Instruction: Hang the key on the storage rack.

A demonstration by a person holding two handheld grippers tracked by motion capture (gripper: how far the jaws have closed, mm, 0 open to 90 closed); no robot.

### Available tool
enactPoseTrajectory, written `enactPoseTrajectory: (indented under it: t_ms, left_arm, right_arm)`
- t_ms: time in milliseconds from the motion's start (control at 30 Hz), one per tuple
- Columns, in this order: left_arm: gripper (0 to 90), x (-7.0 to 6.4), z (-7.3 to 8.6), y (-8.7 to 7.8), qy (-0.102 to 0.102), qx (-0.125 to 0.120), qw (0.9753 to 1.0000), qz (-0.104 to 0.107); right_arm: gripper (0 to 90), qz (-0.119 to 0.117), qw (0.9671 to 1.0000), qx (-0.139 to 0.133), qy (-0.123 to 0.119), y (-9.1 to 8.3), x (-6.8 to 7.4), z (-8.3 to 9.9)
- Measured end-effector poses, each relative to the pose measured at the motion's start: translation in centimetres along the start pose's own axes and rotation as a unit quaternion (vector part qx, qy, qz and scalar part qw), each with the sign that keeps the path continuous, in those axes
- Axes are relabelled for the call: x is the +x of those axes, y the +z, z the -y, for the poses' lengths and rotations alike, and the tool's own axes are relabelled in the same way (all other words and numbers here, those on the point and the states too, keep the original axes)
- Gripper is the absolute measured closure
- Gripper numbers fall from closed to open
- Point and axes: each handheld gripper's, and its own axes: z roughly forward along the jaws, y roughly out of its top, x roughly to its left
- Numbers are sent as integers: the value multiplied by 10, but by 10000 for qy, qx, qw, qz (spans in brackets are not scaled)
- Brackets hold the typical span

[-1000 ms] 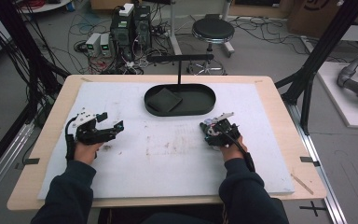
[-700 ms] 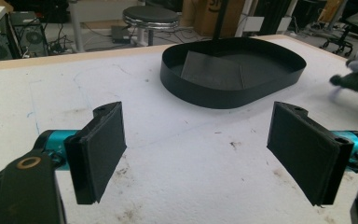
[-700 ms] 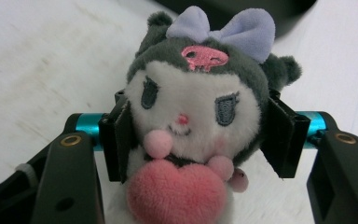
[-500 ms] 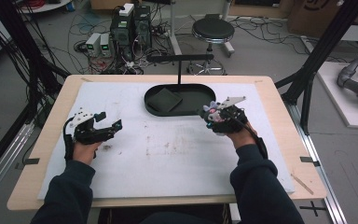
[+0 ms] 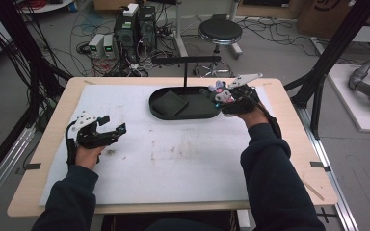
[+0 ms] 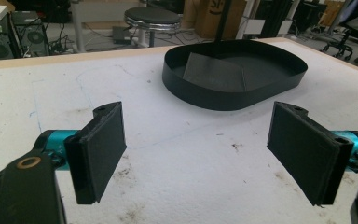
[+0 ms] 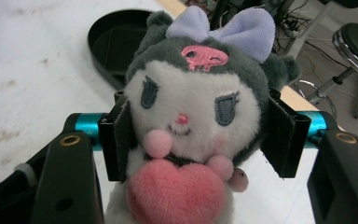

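r gripper view: plush (image 7: 189, 121) face w/ bow; high view: blur.

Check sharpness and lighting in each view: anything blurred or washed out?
High view: evenly lit, soft throughout. Left gripper view: black tray sharp, white table cover bright, not blown out. Right gripper view: plush toy sharp, stool behind it blurred.

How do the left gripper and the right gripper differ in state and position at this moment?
The left gripper has its jaws wide open with nothing between them; the right gripper is closed on a plush toy. The left gripper sits low over the white mat, far from the black tray; the right gripper is at the tray's right end. Both have black padded jaws.
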Motion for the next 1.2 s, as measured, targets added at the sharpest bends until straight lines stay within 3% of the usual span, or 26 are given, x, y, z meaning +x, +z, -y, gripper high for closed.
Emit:
enactPoseTrajectory:
  t_ms: [167,267,333,467,733,967,1200]
  left_arm:
    - [190,1,1,1,-22,2,10000,3]
    - [191,2,1,2,-28,0,10000,3]
    - [191,2,1,2,-29,1,10000,11]
    - [191,2,1,2,-19,1,10000,29]
    - [191,1,1,3,-34,6,10000,53]
    - [191,2,1,2,-49,7,10000,68]
    - [191,2,1,2,-58,2,10000,65]
  right_arm:
    - [366,124,9998,-53,125,4,-17,-9]
    - [366,299,9995,11,143,8,-26,-17]
    - [365,448,9987,-124,212,9,-32,-22]
    - [364,672,9975,-212,115,14,-41,-35]
    - [363,968,9952,-22,149,27,-54,-62]
    - [363,1096,9926,-154,508,33,-68,-66]
    - [363,1457,9868,156,695,34,-74,-53]
